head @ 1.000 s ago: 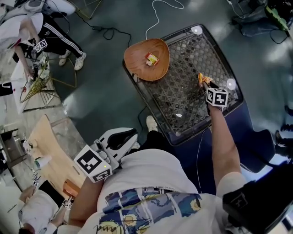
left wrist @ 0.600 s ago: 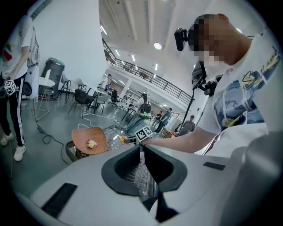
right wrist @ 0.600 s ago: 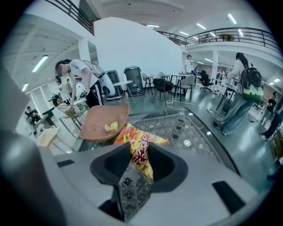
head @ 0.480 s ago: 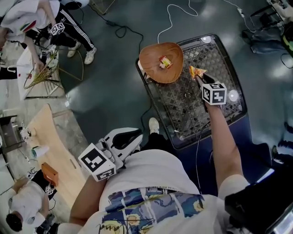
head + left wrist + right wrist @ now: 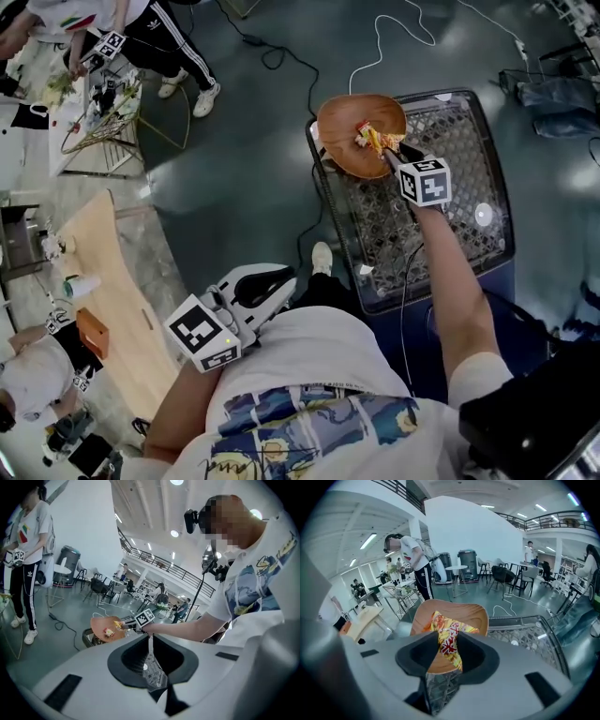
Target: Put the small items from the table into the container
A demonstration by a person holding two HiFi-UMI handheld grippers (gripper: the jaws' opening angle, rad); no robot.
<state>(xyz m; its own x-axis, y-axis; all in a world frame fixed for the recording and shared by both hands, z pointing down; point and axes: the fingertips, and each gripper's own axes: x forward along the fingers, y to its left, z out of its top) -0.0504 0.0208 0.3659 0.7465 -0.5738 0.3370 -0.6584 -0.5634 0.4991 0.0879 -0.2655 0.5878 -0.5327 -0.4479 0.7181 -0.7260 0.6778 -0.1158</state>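
Close in against the person's shirt, the left gripper (image 5: 150,639) hangs with its jaws pressed together on nothing, much where it was a second ago. Farther out, the right gripper (image 5: 447,638) is clamped on a yellow and red snack packet (image 5: 443,622). A second ago it held that packet over the right side of the wire table (image 5: 525,634); now it has swung across and holds it over the wooden bowl (image 5: 474,613), which sits on the table's far left corner. The packet's long axis runs straight out from the jaws. Its near end is pinched between them, and its far end fans out and points toward the middle of the bowl, leaning a little left. A second small packet (image 5: 109,632) lies in the bowl just beside it.
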